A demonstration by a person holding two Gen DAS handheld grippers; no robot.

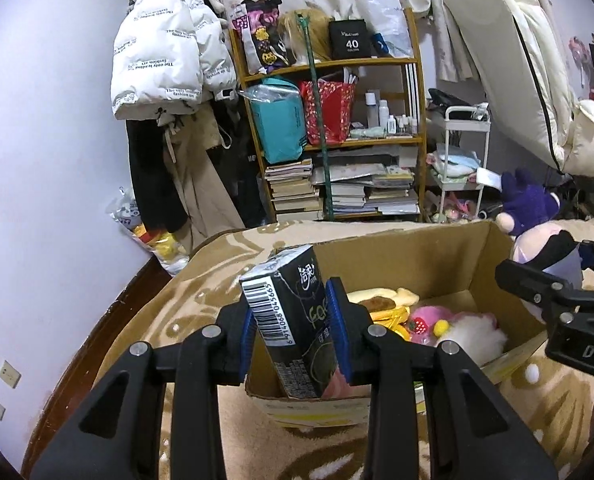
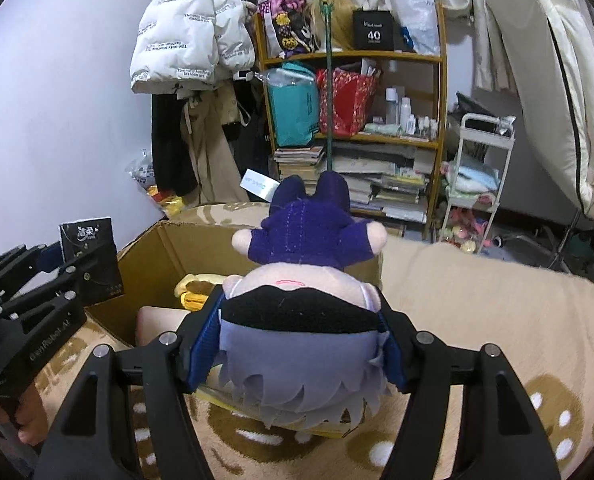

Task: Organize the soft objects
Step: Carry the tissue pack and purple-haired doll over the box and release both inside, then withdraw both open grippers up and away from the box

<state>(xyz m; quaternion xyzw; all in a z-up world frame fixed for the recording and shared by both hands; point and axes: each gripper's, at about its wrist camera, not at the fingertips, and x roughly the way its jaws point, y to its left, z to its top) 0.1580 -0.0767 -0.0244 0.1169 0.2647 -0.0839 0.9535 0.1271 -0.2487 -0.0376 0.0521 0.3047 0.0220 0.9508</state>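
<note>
My left tongs (image 1: 293,326) grip a black tissue pack (image 1: 293,320), held tilted over the near edge of the cardboard box (image 1: 417,256) on the beige blanket (image 1: 201,296). My right tongs (image 2: 303,340) clamp a plush doll (image 2: 305,320) by its gray-haired head, upside down above the box's right side. Other soft toys (image 1: 457,324) lie inside the box.
</note>
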